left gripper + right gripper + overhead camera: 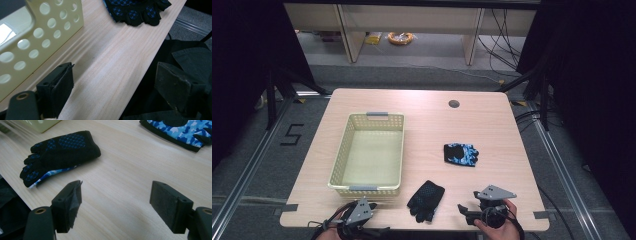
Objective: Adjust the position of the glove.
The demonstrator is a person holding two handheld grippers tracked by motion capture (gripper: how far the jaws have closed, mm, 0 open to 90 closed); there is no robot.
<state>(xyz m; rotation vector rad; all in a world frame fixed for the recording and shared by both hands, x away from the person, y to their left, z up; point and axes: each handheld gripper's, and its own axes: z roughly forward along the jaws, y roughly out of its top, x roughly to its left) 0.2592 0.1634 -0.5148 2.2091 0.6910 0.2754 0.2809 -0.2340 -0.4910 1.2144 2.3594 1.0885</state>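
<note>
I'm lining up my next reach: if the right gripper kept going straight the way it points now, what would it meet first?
Probably bare table: the right gripper stands open, aimed between the black glove on one side and the blue camouflage glove farther off. It likely misses both, though depth is unclear.

Camouflage glove (183, 131) cut by the top edge (right gripper view); dotted glove (136, 11) likewise.

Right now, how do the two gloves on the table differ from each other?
The near glove lies by the table's front edge, between the grippers; the far glove lies further back, to the right. The near glove shows a black side with blue dots; the far glove shows blue camouflage with a black patch. Both lie flat, untouched, outside the basket.
</note>
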